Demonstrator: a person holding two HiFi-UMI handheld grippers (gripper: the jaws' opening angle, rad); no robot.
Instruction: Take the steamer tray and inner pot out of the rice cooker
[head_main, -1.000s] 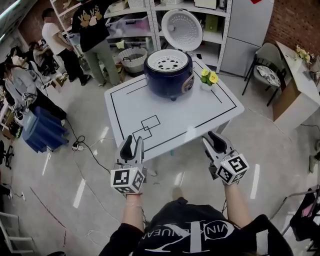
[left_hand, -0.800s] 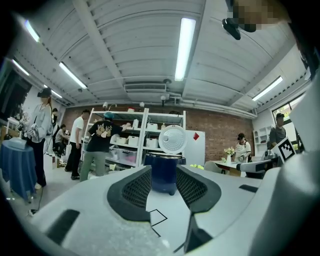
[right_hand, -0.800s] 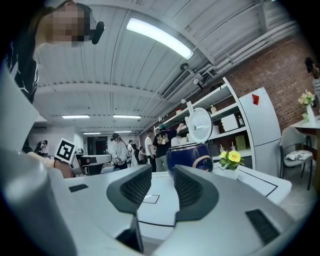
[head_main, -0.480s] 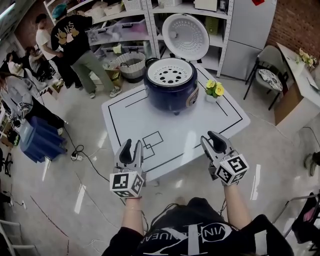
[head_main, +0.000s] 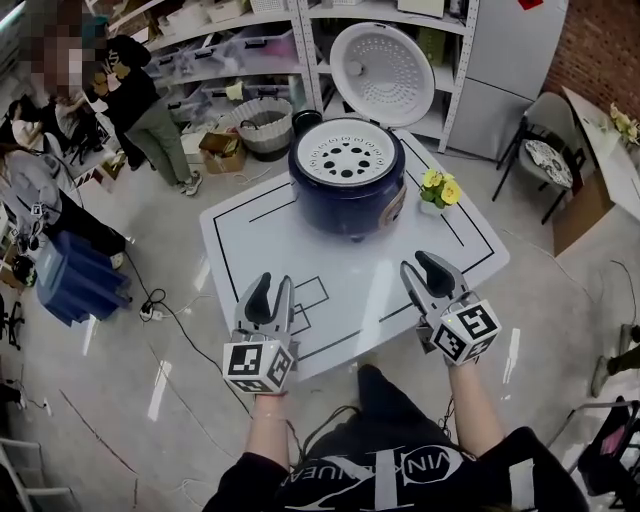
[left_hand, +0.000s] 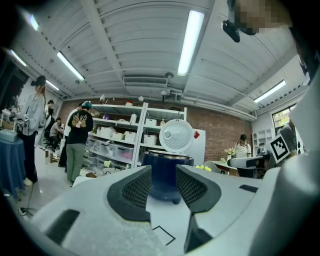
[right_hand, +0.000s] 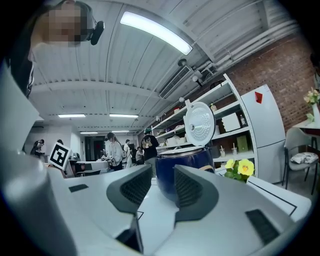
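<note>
Since earlier, left tongs (head_main: 270, 291) and right tongs (head_main: 426, 269) are advanced over the counter (head_main: 250, 230) edge. Both are held parted and empty, aimed at 12 o'clock toward the rice cooker (head_main: 345, 195), whose steamer tray (head_main: 345, 157) is exposed for lifting.

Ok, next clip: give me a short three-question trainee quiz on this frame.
1. True or false: the steamer tray sits in the rice cooker, whose lid is raised.
2. On the table, what stands beside the cooker? A. yellow flowers B. a kettle C. a bowl
3. What do the left gripper and the right gripper hold?
Key: 1 true; 2 A; 3 nothing, both are open.
</note>
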